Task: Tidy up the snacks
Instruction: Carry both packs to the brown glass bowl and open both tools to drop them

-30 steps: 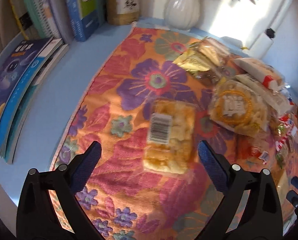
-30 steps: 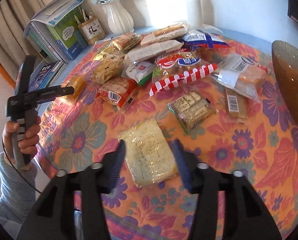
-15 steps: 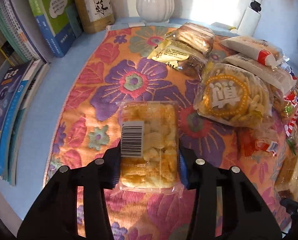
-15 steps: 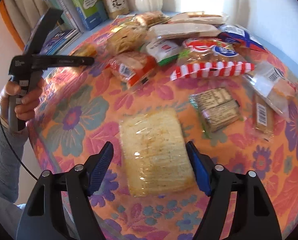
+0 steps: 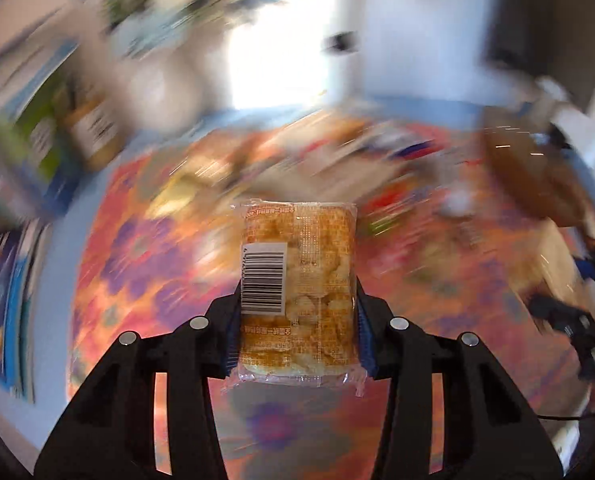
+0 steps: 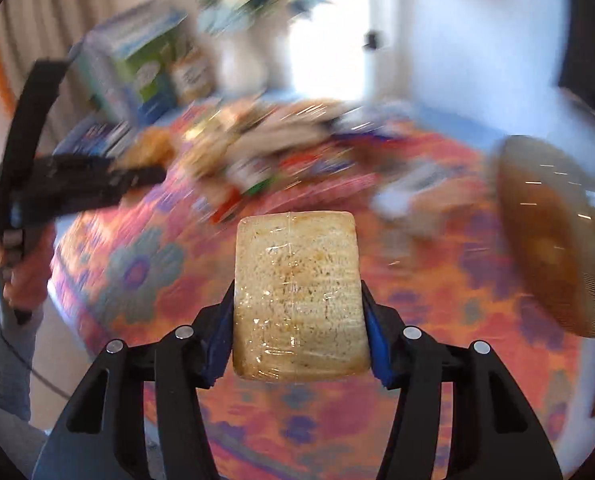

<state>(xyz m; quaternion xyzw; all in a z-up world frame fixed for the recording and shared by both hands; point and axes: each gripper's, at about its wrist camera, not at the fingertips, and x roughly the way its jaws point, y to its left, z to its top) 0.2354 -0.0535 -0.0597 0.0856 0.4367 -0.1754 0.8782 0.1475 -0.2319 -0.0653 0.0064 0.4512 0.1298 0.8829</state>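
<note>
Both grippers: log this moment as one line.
left gripper: shut on barcode snack pack | right gripper: shut on pale wrapped snack | both above floral tablecloth

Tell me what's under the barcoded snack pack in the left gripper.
The barcoded snack pack is clamped between the left gripper pads. Beyond it lies the blurred floral tablecloth. Whatever lies directly behind the pack is covered.

Home living space, floral tablecloth [image 6: 145,276], flower vase [image 6: 243,60], stacked books [image 6: 137,64], curtain [image 6: 57,12]
</note>
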